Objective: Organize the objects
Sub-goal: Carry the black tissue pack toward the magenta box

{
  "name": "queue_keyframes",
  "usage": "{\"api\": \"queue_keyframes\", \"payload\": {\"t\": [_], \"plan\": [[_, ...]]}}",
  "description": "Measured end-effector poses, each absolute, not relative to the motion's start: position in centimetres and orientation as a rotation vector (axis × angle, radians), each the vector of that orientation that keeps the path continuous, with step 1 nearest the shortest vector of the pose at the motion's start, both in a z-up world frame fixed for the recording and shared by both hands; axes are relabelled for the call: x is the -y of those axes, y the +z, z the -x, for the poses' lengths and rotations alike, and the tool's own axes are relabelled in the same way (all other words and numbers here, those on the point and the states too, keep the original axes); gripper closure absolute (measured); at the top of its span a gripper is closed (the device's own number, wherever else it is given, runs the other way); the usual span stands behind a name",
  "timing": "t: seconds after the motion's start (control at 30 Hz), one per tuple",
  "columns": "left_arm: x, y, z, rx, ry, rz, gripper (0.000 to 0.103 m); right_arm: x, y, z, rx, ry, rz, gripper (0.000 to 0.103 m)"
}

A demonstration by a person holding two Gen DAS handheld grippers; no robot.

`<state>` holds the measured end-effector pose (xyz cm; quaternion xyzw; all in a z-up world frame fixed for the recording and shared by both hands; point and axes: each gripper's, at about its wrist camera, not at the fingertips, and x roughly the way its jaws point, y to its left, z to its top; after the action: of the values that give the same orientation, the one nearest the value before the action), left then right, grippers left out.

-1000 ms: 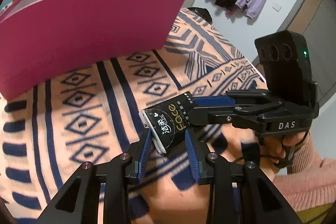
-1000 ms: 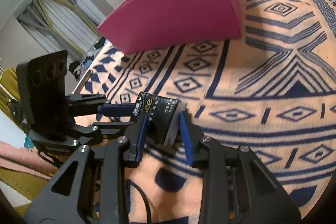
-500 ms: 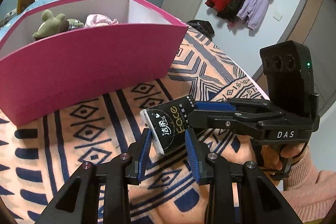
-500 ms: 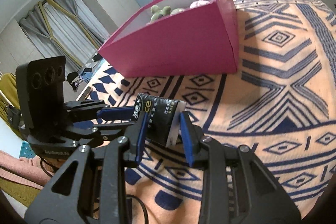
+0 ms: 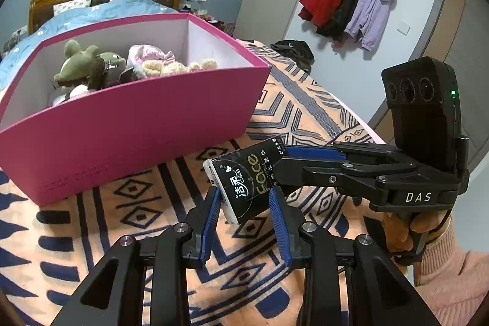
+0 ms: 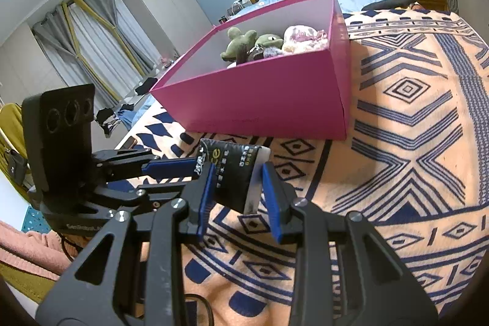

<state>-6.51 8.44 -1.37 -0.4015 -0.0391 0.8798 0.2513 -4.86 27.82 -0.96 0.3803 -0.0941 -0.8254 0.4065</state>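
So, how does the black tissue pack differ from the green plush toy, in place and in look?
The tissue pack is held above the blanket, clamped by both the left gripper and the right gripper; the green plush toy lies inside the pink box. The pack is a glossy black block with print; the toy is fuzzy and rounded.

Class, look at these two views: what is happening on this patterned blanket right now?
A person holds a gripper in each hand. The left gripper and right gripper are both shut on one black tissue pack, held above the blanket. Ahead stands an open pink box with plush toys inside. The pack is not yet in it.
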Motion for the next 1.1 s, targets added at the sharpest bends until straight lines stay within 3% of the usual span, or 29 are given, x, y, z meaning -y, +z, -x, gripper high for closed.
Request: {"api": "queue_keyframes", "payload": {"t": [1.1], "plan": [[-8.2,1.2,6.8,0.089,2.445,1.002,0.07,-27.3,2.3,5.0,0.195,-2.118,-0.851,0.068]]}}
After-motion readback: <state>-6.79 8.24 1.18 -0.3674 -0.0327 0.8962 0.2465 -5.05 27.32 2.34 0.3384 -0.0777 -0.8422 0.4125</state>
